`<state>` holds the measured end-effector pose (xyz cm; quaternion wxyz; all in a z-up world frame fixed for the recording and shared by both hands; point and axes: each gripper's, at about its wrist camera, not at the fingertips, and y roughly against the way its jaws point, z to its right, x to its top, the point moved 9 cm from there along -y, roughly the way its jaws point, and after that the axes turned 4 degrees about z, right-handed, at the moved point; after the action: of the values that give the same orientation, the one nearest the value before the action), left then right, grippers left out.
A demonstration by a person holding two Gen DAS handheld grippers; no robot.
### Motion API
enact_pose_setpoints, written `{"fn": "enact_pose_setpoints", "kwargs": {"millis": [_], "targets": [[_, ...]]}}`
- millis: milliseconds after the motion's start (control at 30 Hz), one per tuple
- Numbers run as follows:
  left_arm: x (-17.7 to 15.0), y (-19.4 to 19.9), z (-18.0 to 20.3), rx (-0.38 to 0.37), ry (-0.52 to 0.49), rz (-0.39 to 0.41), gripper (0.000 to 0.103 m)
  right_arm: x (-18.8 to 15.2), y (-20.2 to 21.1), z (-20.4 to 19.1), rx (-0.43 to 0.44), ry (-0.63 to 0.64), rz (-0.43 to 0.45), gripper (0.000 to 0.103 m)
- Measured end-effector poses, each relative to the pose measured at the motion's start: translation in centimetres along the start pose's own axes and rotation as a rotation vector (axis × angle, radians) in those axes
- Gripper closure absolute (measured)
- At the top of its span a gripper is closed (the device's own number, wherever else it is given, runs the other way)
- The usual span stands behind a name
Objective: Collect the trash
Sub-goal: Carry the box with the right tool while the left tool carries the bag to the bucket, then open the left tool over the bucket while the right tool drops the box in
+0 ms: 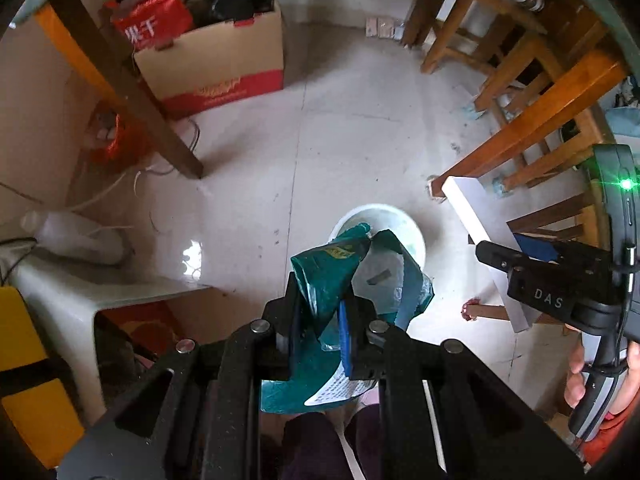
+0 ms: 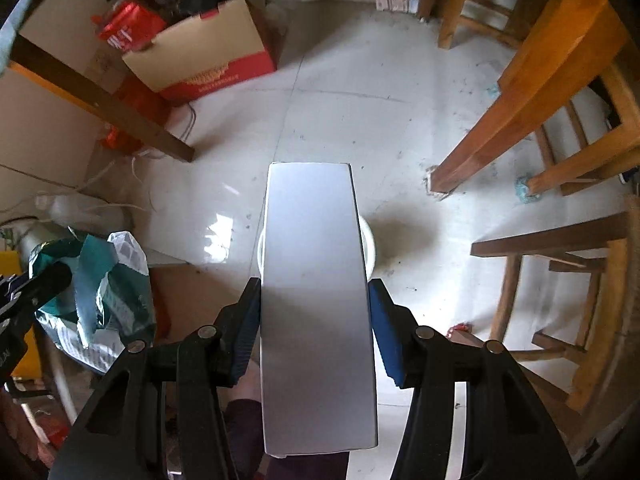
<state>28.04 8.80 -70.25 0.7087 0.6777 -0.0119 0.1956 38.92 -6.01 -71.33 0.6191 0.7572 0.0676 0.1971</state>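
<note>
A crumpled green plastic wrapper (image 1: 324, 276) with a white printed label is pinched between the blue pads of my left gripper (image 1: 320, 300), which is shut on it. Straight below stands a round white bin (image 1: 400, 220) on the tiled floor. My right gripper (image 2: 316, 292) is shut on a long flat grey-white box (image 2: 312, 240), its pads pressing both long sides. The box covers most of the bin (image 2: 370, 240). In the left wrist view the right gripper (image 1: 500, 252) and its box (image 1: 476, 212) hang to the right of the bin. The right wrist view shows the left gripper (image 2: 52, 280) and the wrapper (image 2: 96, 280) at far left.
A cardboard box (image 1: 224, 64) full of red and black items stands at the back left beside a dark table leg (image 1: 132, 92). Wooden chairs (image 1: 540, 120) crowd the right. A white plastic stool (image 1: 80, 288) and a lying bottle (image 1: 72, 232) are at left. The person's legs (image 1: 320, 448) are below.
</note>
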Motion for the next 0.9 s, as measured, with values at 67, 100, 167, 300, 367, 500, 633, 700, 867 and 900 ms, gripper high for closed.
{"fn": "enact_pose_setpoints", "kwargs": {"millis": [67,100,167,300,367,500,633,700,867,900], "targets": [[-0.2,-1.0,0.1,-0.011,0.013,-0.011,0.088,-0.2,-0.6,-0.3,0.041,-0.003,-0.006,0.054],[-0.3,-1.4,0.2,-0.013,0.014,-0.013,0.088,-0.2,-0.7,-0.4,0.063,-0.007,-0.008,0.054],[-0.3,-2.1,0.6,-0.009,0.002,-0.015,0.088,-0.3,-0.8,-0.5,0.078,-0.013,-0.006,0.052],[0.3,-2.9,2.3,-0.041,-0.016,-0.022,0.088,-0.3,0.1,0.4,0.009,0.002,0.025,0.050],[0.8,-3.1,3.6,-0.060,-0.032,-0.026,0.088,-0.3,0.9,1.1,-0.007,-0.007,0.031,0.050],[1.8,-3.4,6.0,-0.078,-0.080,-0.016,0.082,-0.2,1.9,2.4,-0.022,-0.032,0.036,0.050],[2.5,-4.7,7.8,-0.099,-0.095,-0.039,0.059,-0.2,2.9,3.6,-0.020,-0.079,0.043,0.050],[2.5,-5.7,8.3,-0.086,-0.103,-0.065,0.058,0.0,3.4,3.8,-0.025,-0.096,0.052,0.050],[2.7,-5.1,8.8,-0.082,-0.114,-0.087,0.058,0.4,5.4,4.3,-0.024,-0.130,0.081,0.050],[2.8,-4.5,8.9,-0.085,-0.120,-0.083,0.058,0.4,5.8,4.2,-0.023,-0.134,0.086,0.050]]}}
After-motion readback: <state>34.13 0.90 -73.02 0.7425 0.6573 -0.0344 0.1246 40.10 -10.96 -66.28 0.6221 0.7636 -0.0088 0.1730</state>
